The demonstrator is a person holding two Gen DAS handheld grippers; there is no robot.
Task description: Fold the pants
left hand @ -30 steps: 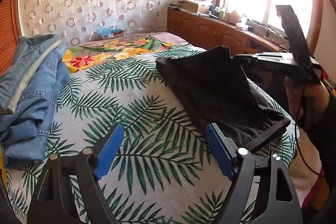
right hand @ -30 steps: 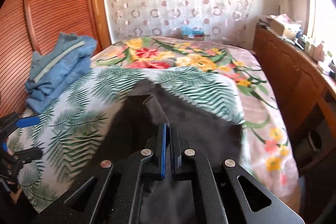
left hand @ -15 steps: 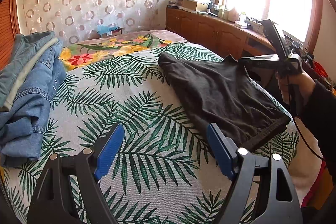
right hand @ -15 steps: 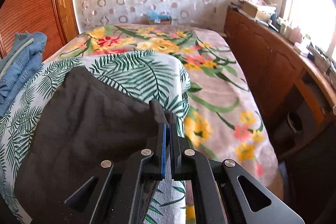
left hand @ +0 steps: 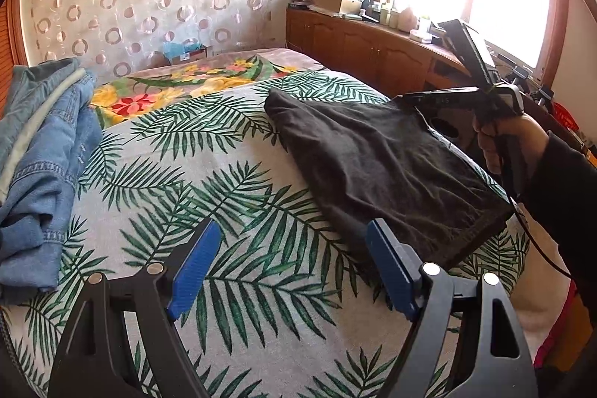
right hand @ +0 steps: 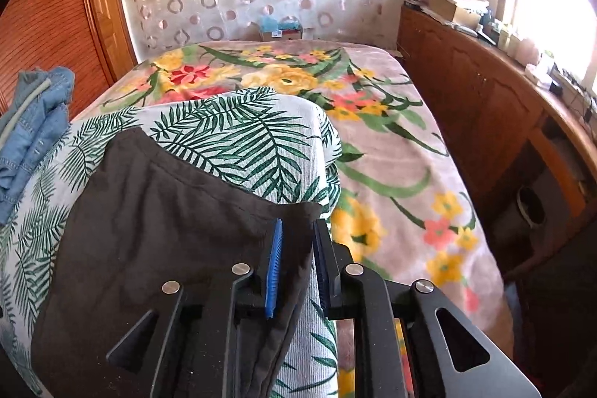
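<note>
Dark grey pants [left hand: 391, 166] lie folded flat on the right side of the palm-leaf bed cover [left hand: 224, 174]. In the right wrist view the far right corner of the pants [right hand: 149, 230] sits between the blue pads of my right gripper [right hand: 296, 248]. Its jaws are opening, and a gap shows on each side of the cloth. From the left wrist view, a hand [left hand: 500, 140] holds the right gripper [left hand: 406, 97] at that corner. My left gripper [left hand: 291, 271] hangs open over the cover beside the pants' near hem, with nothing between its pads.
A pile of blue denim clothes [left hand: 41, 155] lies on the bed's left side, also in the right wrist view as denim clothes [right hand: 33, 137]. A flowered blanket [right hand: 373, 144] covers the far bed. A wooden cabinet [left hand: 373, 51] with clutter runs under the window on the right.
The right gripper carried the lifted pants corner rightward and down, so the pants now lie flat. Its pads, pressed together before, have parted. The left gripper stayed in place.
</note>
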